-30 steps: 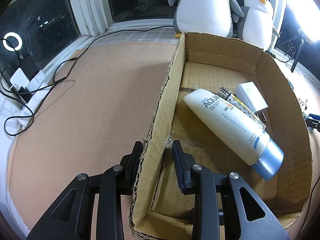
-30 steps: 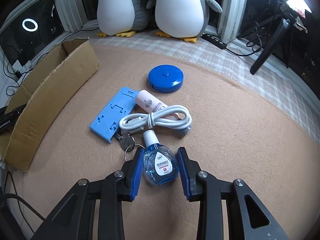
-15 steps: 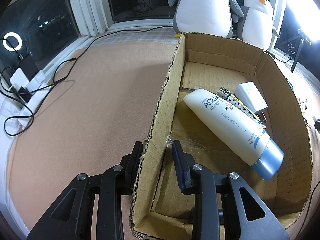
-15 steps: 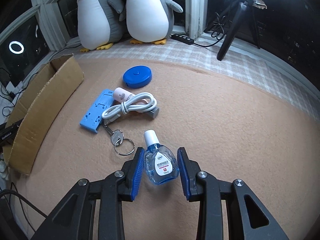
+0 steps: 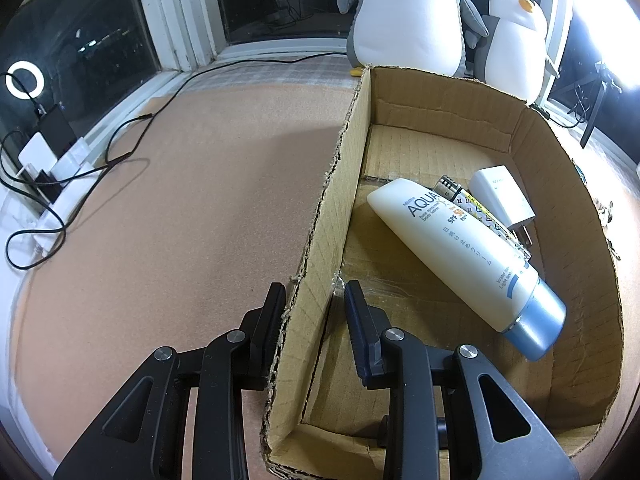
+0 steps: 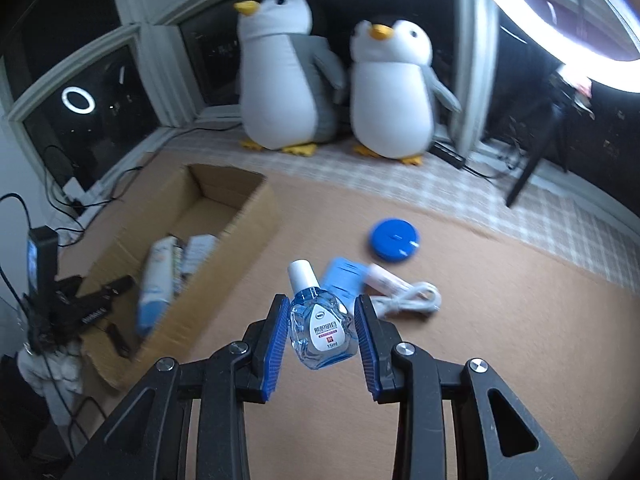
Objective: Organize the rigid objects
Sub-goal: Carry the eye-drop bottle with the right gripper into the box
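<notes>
In the left wrist view, we see the left gripper [image 5: 314, 304] clamped on the near left wall of the cardboard box [image 5: 576, 216], one finger outside and one inside, closed on the cardboard. Inside the box lie a white sunscreen tube [image 5: 460, 252] with a blue cap, a patterned lighter [image 5: 476, 208] just behind it, and a white charger plug [image 5: 502, 196] against the right wall. Two plush penguins [image 5: 408, 16] stand beyond the box's far end, and black cables [image 5: 120, 148] trail across the tan surface [image 5: 180, 220] to the left.

In the right wrist view, the right gripper [image 6: 322, 330] grips a small blue eye-drop bottle [image 6: 320, 328] — white cap up, blue pads pressing both sides — held above the surface. Beyond it lie a blue stand [image 6: 344, 280], a pink tube [image 6: 386, 280], a coiled white cable [image 6: 412, 298] and a round blue tape measure [image 6: 394, 238]. The box sits to the left, somewhat blurred.
</notes>
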